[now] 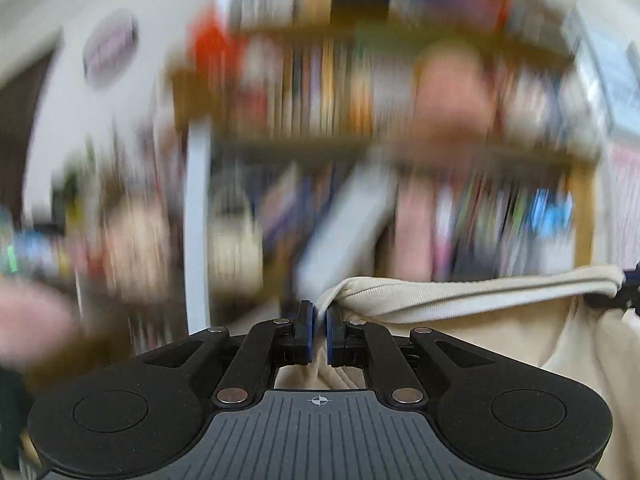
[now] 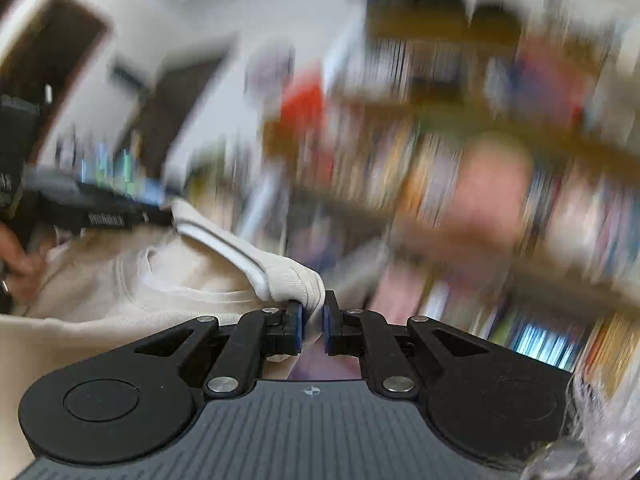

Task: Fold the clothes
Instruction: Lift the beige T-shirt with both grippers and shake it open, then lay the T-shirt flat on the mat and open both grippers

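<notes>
A cream garment [image 1: 460, 300] with a ribbed hem hangs in the air, stretched between both grippers. My left gripper [image 1: 319, 330] is shut on one end of the hem. The hem runs right to the other gripper's tip at the frame edge [image 1: 630, 288]. In the right wrist view my right gripper [image 2: 313, 322] is shut on the other bunched end of the garment [image 2: 140, 276]. The left gripper [image 2: 104, 216] shows there at the far left, holding the hem. The cloth's lower part is hidden below both grippers.
A wooden bookshelf [image 1: 360, 92] full of books fills the blurred background, also in the right wrist view [image 2: 460, 152]. A white wall [image 1: 100, 128] and a dark door [image 2: 64, 48] lie to the left. Everything beyond the cloth is motion-blurred.
</notes>
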The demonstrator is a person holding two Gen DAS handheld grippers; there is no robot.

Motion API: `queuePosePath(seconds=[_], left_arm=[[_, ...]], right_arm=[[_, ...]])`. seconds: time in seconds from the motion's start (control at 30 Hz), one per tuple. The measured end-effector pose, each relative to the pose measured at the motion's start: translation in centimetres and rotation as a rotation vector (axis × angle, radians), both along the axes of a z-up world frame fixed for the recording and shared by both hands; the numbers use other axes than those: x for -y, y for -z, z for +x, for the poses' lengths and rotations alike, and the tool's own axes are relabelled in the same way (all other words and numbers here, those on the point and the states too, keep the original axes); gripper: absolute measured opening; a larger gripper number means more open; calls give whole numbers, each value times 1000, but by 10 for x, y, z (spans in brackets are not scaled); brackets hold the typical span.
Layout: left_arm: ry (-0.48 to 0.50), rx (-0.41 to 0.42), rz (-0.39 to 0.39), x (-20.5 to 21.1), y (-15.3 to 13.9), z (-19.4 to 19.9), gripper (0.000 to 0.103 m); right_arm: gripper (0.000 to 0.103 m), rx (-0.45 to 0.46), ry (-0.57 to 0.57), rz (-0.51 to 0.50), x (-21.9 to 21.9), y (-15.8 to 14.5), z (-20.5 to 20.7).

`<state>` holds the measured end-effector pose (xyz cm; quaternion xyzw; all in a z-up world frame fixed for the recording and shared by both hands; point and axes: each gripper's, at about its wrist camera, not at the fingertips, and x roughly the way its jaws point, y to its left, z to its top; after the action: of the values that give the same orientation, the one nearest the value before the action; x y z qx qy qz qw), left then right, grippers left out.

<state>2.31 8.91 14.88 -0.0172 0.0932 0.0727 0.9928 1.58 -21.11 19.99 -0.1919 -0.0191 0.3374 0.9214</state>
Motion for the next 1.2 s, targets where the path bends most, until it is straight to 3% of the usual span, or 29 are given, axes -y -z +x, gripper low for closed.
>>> queuePosePath(seconds=[0.1,0.23,0.37,0.47,0.63,0.8,0.87,0.9,0.93,1.03,1.1,1.2], left_arm=[[11,-167,-35,-14,59,59,6],[24,-254,-55,-35,91,127,6],[36,-279,-47,-44,102,167,6],[40,-294,-44,-50,109,193,6],[19,-318,-51,-58,122,223,6],[37,-424,-76,-62,141,235,9],[45,-469,-86,-63,149,239,22],[50,-480,-78,-61,151,236,37],[55,-486,-64,-58,152,231,50],[61,-451,14,-45,150,199,70],[68,-434,64,-40,147,173,73],[91,-447,77,-32,149,125,76]], right_arm=[[8,-215,80,-104,-29,71,72],[8,-341,175,-178,-65,129,148],[8,-328,241,-241,-102,142,211],[8,-363,278,-227,-117,150,245],[8,-373,305,-239,-128,166,277],[10,-437,309,-259,-145,186,297],[29,-515,310,-304,-150,197,302],[55,-539,304,-315,-151,201,300],[71,-554,291,-317,-150,203,297],[78,-555,232,-312,-144,205,275],[79,-555,209,-309,-136,204,255],[81,-609,206,-250,-108,205,220]])
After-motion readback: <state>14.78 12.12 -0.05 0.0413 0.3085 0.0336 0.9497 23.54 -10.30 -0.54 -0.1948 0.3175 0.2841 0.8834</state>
